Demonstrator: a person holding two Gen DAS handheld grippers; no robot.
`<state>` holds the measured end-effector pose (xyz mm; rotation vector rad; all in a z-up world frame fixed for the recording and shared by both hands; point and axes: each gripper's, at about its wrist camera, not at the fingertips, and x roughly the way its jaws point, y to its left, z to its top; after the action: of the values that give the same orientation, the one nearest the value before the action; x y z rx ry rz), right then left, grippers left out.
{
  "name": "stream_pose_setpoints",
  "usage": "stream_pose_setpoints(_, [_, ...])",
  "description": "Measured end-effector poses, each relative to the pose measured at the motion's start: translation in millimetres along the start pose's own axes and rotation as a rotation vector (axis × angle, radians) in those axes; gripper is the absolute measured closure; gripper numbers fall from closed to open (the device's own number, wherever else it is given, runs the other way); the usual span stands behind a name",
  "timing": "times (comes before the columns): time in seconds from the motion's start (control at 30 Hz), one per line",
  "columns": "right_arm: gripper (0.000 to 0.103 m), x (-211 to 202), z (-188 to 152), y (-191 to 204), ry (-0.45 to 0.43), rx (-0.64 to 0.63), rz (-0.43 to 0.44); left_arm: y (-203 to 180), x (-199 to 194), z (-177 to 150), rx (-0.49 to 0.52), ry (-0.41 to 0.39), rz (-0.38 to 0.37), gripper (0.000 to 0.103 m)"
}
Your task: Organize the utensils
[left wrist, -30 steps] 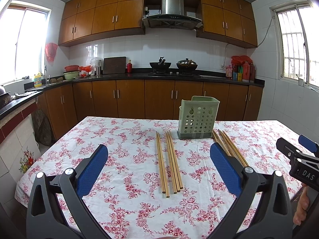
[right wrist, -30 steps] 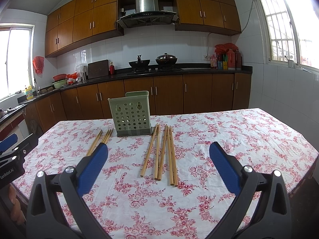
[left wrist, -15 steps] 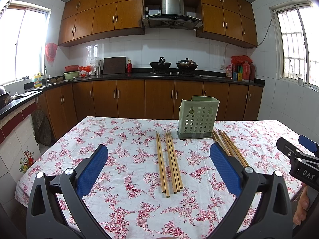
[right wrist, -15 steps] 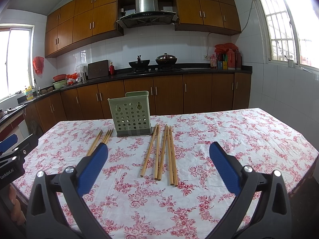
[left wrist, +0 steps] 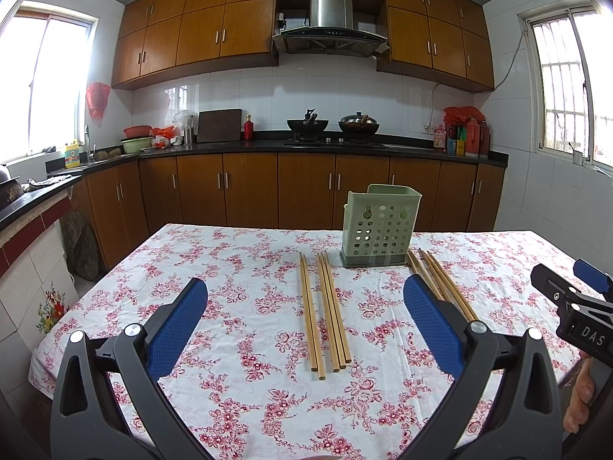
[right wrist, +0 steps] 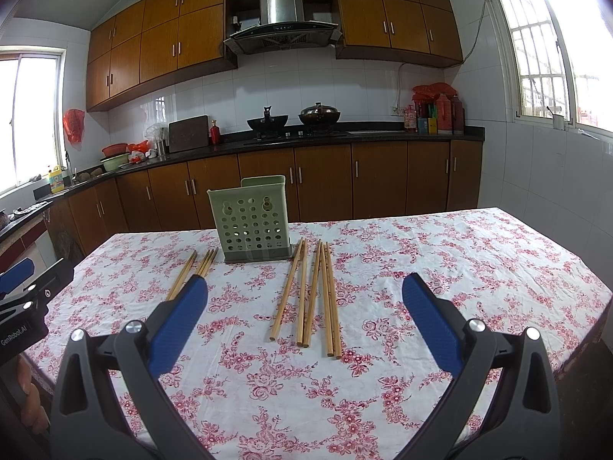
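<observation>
Wooden chopsticks (right wrist: 314, 291) flanking perforated green plastic holder (right wrist: 251, 220) near floral tablecloth's (right wrist: 440, 260) far edge, left gripper (left wrist: 306, 329) and right gripper (right wrist: 304, 320) both wide, empty.

I face a white-tiled kitchen wall (left wrist: 230, 92) hung with brown wooden upper cabinets (left wrist: 199, 34) round a steel range hood (left wrist: 331, 28). A black countertop (left wrist: 230, 147) tops matching lower cabinets (left wrist: 249, 188) at the far side. Daylight pours through barred windows at left (left wrist: 49, 84) and right (left wrist: 563, 88). Near me spreads a red-flowered white tablecloth (left wrist: 237, 280).
</observation>
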<state>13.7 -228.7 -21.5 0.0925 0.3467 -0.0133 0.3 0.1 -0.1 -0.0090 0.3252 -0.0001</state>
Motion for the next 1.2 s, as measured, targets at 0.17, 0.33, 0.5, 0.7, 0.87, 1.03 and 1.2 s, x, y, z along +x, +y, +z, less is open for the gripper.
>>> stream_pose_setpoints(0.17, [0.004,0,0,0,0.000,0.000,0.000,0,0,0,0.000,0.000,0.000,0.002])
stream_pose_setpoints(0.33, [0.004,1,0,0,0.001,0.000,0.000,0,0,0,0.000,0.001,0.000,0.002])
stream_pose_setpoints(0.5, [0.004,0,0,-1,0.004,0.002,-0.001,0,0,0,0.001,0.004,-0.001,0.002])
stream_pose_setpoints(0.7, [0.004,17,-2,-3,0.046,0.020,-0.011,3,15,-4,-0.013,0.055,0.017,0.002])
stream_pose_setpoints(0.87, [0.004,46,-4,-24,0.151,0.063,-0.066,21,49,-5,-0.066,0.183,0.042,0.002])
stream_pose_setpoints(1.03, [0.024,94,-2,-44,0.288,0.099,-0.091,44,87,-6,-0.119,0.314,0.063,0.002])
stream_pose_setpoints(1.2, [0.061,154,-4,-59,0.454,0.155,-0.047,51,116,-7,-0.103,0.398,0.049,0.015])
